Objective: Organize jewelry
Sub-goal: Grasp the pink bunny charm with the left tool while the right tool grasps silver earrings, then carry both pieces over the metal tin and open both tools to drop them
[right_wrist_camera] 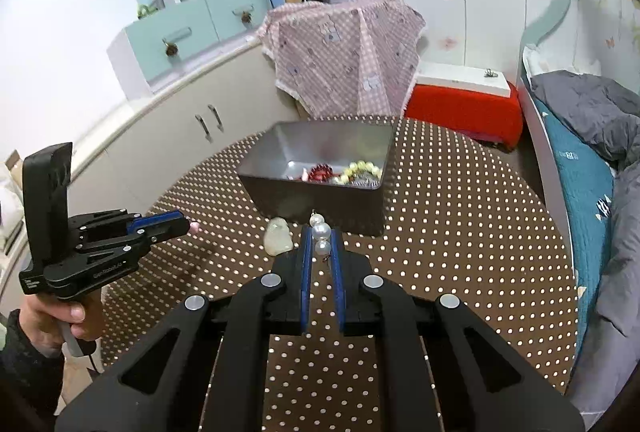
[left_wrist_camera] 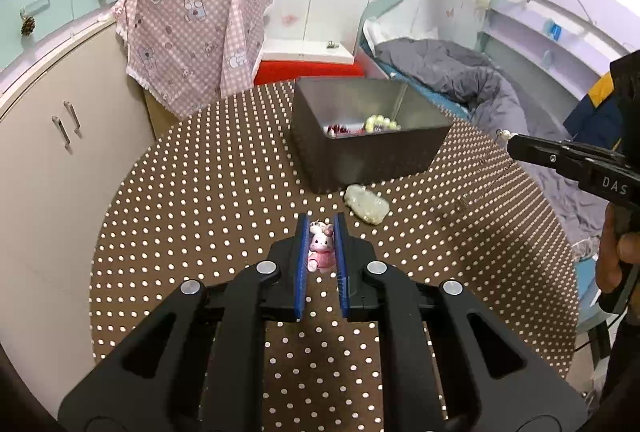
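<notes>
Your left gripper (left_wrist_camera: pixel 322 232) has its jaws clamped on the pink bunny charm (left_wrist_camera: pixel 320 246), lifted off the counter (left_wrist_camera: pixel 200 199) so it can travel to the grey box (left_wrist_camera: pixel 360 155) near the far edge. Your right gripper (right_wrist_camera: pixel 321 236) has its jaws pinched on the pearl earring (right_wrist_camera: pixel 321 232), pearls poking past the tips, aimed at the same box, where red and pearl beads already lie. The pale bracelet (left_wrist_camera: pixel 367 204) waits on the counter just beside the box's near wall
</notes>
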### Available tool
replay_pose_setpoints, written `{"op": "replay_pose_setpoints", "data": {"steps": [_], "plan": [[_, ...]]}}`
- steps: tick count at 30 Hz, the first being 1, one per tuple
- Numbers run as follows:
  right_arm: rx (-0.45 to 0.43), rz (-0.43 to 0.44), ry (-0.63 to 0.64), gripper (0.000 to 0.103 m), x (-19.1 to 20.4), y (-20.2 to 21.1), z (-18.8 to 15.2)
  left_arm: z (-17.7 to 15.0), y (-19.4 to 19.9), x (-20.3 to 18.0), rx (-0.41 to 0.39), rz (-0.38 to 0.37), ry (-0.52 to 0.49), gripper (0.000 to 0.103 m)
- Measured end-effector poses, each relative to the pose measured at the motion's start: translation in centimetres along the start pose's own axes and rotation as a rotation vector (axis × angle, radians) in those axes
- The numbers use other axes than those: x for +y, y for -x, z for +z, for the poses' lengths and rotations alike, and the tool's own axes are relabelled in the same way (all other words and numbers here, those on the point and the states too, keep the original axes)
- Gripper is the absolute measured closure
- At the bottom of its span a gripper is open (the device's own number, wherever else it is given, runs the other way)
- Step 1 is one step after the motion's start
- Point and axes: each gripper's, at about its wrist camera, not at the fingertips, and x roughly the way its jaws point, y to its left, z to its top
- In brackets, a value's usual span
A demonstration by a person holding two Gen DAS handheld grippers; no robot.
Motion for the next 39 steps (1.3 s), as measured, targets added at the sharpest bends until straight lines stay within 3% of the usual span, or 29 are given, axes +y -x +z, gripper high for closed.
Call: {"op": "replay_pose_setpoints", "data": {"steps": [17,25,31,36,37,38,39], "plan": [[-0.149,0.052,0.103,0.095,1.8,5.0,6.5,7.1,4.4,-1.4,-0.158,-0.006,-0.091,0.091],[-0.201,0.055,0.133,0.095,1.8,5.1,10.8,11.9,3.6,-1.9,-0.199,-0.042,-0.094,0.09],[-0.171,0.064,0.098,0.095,0.5,2.6,12.8,14.2,1.1,-2.3,-0.182,-0.039,-0.089,0.09],[-0.079,0.059,0.044,0.094,-1.0,-1.9,12.7,14.5,-2.3,-1.9,-0.112,-0.018,-0.061,0.089],[-0.057,0.052,0.025,0.092,-1.5,-2.9,12.4,14.6,-2.9,-1.8,-0.088,-0.004,-0.059,0.076],[-0.043,0.042,0.004,0.077,-2.0,-3.5,12.3,14.5,-3.5,-1.6,-0.069,0.018,-0.058,0.03],[-0.031,0.025,-0.023,0.063,-2.7,-4.1,11.8,14.3,-3.7,-1.5,-0.07,0.038,-0.052,0.011]]}}
